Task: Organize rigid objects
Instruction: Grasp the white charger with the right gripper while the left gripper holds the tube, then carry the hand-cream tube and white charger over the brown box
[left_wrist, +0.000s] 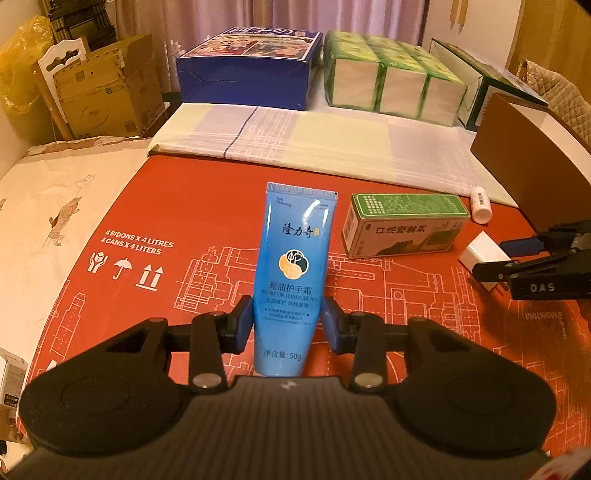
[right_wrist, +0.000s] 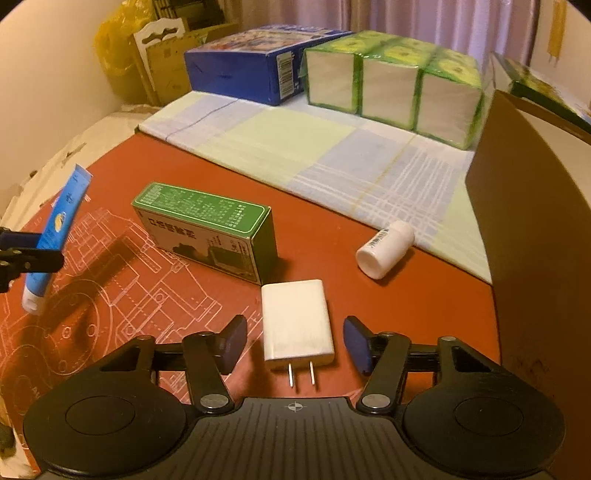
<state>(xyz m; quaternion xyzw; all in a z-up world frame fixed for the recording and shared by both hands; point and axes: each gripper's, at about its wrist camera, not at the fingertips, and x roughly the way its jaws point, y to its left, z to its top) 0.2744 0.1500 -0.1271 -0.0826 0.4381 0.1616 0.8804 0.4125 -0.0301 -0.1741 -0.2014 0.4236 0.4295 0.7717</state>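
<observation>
My left gripper (left_wrist: 287, 319) is shut on a blue hand cream tube (left_wrist: 293, 266) and holds it above the red mat (left_wrist: 129, 221); the tube also shows at the left of the right wrist view (right_wrist: 55, 229), tilted. My right gripper (right_wrist: 295, 343) is open, its fingers on either side of a white plug charger (right_wrist: 295, 321) that lies on the mat, not touching it. A green box (right_wrist: 207, 229) lies beyond the charger. A small white bottle (right_wrist: 386, 247) lies on its side to the right.
A folded checked cloth (right_wrist: 314, 155) lies behind the mat. On it stand a blue box (right_wrist: 258, 62) and a green tissue pack (right_wrist: 391, 81). A brown board (right_wrist: 535, 221) stands at the right. Cardboard boxes (left_wrist: 103, 88) are far left.
</observation>
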